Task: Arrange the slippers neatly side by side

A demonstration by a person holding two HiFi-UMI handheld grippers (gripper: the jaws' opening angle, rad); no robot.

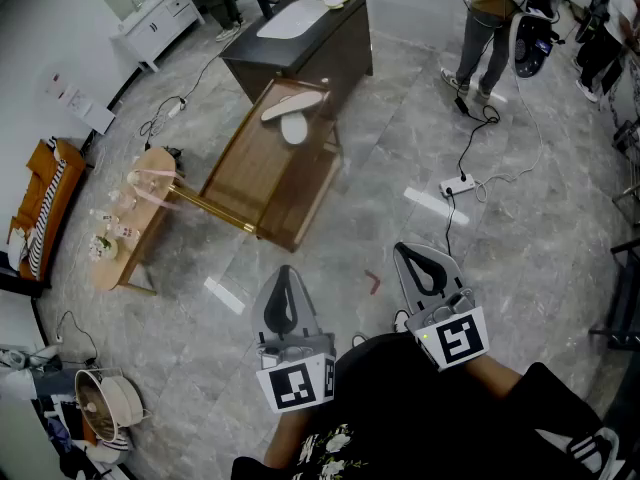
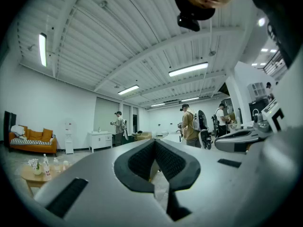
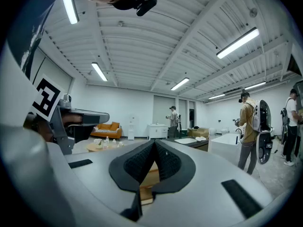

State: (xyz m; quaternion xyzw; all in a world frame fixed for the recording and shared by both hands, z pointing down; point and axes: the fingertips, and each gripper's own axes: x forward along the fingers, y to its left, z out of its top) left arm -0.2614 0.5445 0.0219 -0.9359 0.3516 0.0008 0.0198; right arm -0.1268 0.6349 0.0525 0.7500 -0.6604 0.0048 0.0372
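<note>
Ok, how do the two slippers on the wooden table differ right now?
The farther slipper looks beige and lies long and slanted across the wooden table. The nearer slipper looks white, appears shorter and points another way. Both lie close together at the table's far end, not parallel.

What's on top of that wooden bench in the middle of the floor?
Two pale slippers lie at the far end of the bench, askew rather than side by side. Whatever is beneath the bench is hidden by its top.
</note>
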